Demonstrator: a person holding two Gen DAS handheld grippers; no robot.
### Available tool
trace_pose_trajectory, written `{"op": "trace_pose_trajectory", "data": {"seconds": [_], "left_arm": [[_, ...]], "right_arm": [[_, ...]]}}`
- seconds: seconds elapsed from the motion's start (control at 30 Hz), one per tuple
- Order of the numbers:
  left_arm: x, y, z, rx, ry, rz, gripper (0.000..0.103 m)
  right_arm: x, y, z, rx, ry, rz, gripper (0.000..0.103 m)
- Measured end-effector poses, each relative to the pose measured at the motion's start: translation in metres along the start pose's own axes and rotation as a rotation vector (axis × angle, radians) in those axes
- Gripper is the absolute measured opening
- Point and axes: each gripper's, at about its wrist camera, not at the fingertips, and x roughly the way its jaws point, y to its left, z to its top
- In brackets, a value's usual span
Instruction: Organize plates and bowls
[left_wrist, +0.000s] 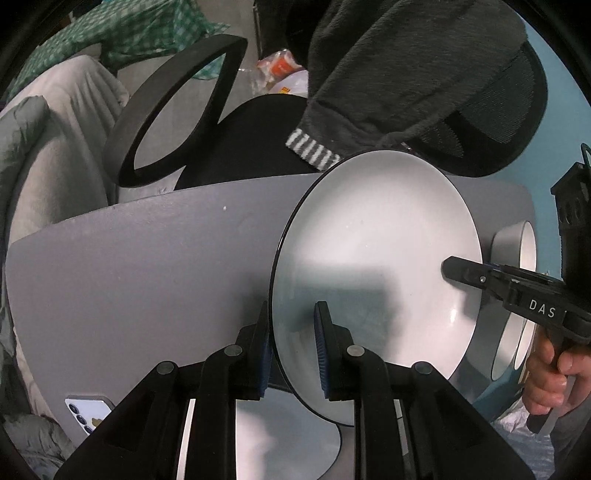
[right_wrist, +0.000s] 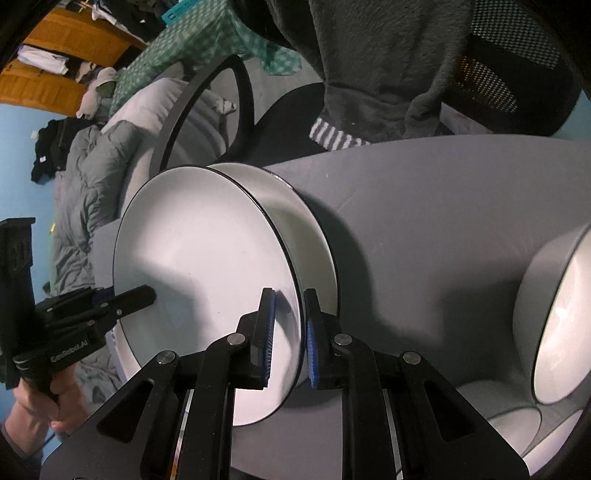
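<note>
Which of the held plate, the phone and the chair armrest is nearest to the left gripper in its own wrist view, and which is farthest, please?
From the left gripper:
1. Held plate, clamped at its rim between the fingers.
2. Phone, lower left on the grey table.
3. Chair armrest, beyond the table's far edge, upper left.

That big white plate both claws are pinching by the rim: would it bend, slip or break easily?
The plate looks rigid: held only at opposite edges by the left claw and right claw, it keeps its shape. Its glossy surface suggests it could slip from thin edge grips. Probably ceramic, so likely heavy and chippable if dropped on the table.
</note>
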Motion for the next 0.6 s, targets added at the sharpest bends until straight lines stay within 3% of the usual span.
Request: {"op": "trace_pose_trajectory", "data": {"seconds": [0.33, 0.6], "left_arm": [[0.011, 0.000, 0.007, -0.003, 0.022, -0.009, 0.020], [0.012, -0.005, 0.009, 0.036, 0.024, 0.025, 0.022]], "right_arm": [[0.001, -0.004, 0.010, 0.002, 0.013, -0.040, 0.017], [0.001, 0.000, 0.015, 0.011, 0.059, -0.056, 0.024]]}}
